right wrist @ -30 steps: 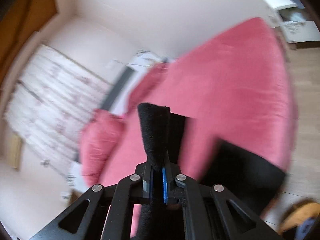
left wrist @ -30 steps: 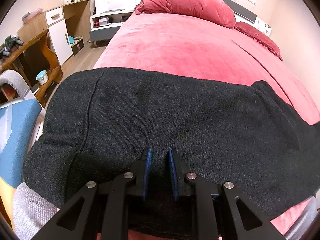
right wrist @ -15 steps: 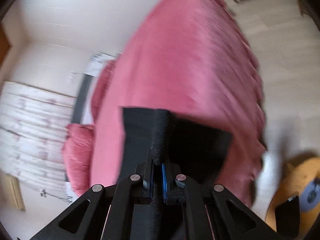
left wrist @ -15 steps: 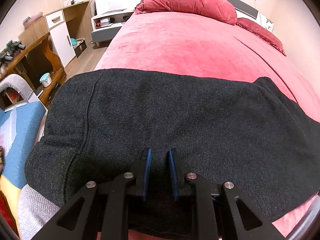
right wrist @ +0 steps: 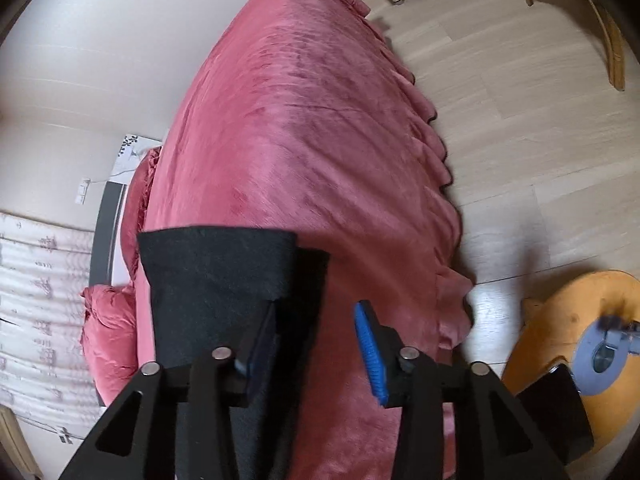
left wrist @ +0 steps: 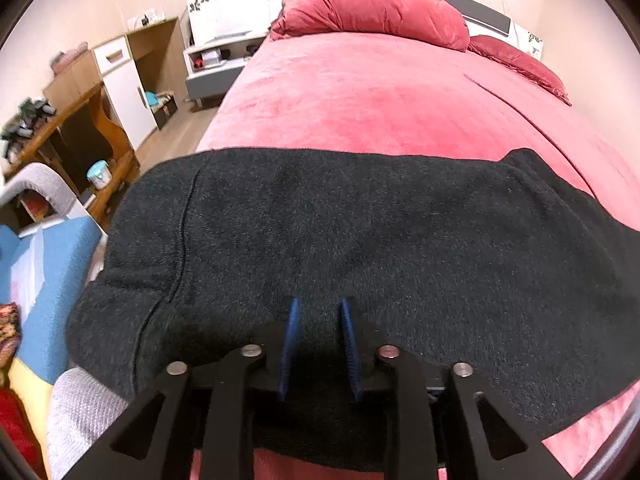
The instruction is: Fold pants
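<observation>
Start at your left claw [left wrist: 318, 344]: its blue pads have just been easing apart, and they now stand a little spread over the black pants [left wrist: 360, 248], which lie in a broad band across the foot of the red bed [left wrist: 380, 100]. Dark cloth fills the gap between the pads, but you cannot tell from this view whether they still pinch it or merely rest on it. The pants sit just where they did a moment ago, so this side of the fold looks settled. Move across to your right claw [right wrist: 316, 344]: half a second ago it was pressed together on a rolled edge of the pants [right wrist: 216, 276], and its pads have just been opening. They now stand clearly spread, with bare bedspread [right wrist: 312, 140] showing between them; the cloth lies against the left pad [right wrist: 260, 344] and clear of the right one, so it looks released rather than held. The folded layer lies on the bed with a second dark layer peeking out beside it, toward the side of the bed by the floor. Judged from that, one fold has been laid down, and your next concern is probably to square those two edges before folding again.
</observation>
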Available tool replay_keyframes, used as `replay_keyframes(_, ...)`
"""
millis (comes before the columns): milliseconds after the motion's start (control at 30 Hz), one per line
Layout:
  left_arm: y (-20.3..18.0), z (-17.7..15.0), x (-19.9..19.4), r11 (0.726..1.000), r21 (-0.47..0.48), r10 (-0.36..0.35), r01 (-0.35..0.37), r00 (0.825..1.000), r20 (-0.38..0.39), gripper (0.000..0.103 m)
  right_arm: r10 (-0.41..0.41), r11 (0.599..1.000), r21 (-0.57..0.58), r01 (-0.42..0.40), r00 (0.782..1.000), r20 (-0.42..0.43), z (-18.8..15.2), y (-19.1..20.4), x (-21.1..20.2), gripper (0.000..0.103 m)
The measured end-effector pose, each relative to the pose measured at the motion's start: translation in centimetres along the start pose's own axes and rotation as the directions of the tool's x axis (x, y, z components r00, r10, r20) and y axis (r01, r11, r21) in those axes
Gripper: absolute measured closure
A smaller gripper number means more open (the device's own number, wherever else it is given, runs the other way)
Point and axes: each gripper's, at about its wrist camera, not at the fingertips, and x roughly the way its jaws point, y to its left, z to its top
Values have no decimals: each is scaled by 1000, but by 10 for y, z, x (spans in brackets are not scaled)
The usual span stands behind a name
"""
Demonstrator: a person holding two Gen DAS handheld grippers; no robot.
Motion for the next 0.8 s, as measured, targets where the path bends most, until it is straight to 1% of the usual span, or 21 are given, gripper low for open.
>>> replay_keyframes(33,-3,-2,-3,1000,8,0,0,1000,9,60,34,999,20,-34,999,-5,-7,0,-6,57)
replay_keyframes(67,-8,-3,-7,1000,23,-10,10,1000,19,53,73,996,46,-73,997,-9,-8,-3,-6,54)
replay_keyframes(100,-11,-5,-10,999,36,-23,22,999,25,43,96,993,65,-95,995,-11,-10,-4,-6,48)
replay_keyframes(133,-14,-6,-13,998,53,-35,33,999,30,39,116,990,81,-115,993,-9,-13,-5,-5,45)
replay_keyframes(167,-18,-9,-16,996,74,-43,41,999,33,38,132,988,88,-130,991,-9,-14,-6,-3,42)
replay_keyframes(267,-25,-14,-18,993,107,-44,41,999,23,37,150,984,97,-146,988,-29,-17,-1,7,40)
replay_keyframes(367,-24,-14,-17,995,91,-45,43,999,14,34,159,979,130,-156,987,-16,-18,0,17,40)
replay_keyframes(400,-23,-14,-16,995,84,-47,46,999,8,31,172,976,139,-169,985,-14,-19,0,20,40)
replay_keyframes(433,-22,-13,-15,996,75,-47,47,999,-1,28,195,970,151,-190,981,-17,-19,1,23,40)
replay_keyframes(500,-21,-11,-11,997,60,-46,47,999,-19,25,234,959,168,-228,972,-17,-21,3,28,40)
replay_keyframes(567,-25,-8,-9,998,64,-29,30,999,-26,21,284,947,167,-276,958,-28,-23,10,32,38)
replay_keyframes(667,-31,-6,-5,998,67,2,0,999,-38,16,261,957,141,-255,965,-27,-25,18,33,38)
replay_keyframes(800,-34,-3,-1,998,54,20,-17,998,-52,12,271,952,154,-263,962,-27,-25,18,30,38)
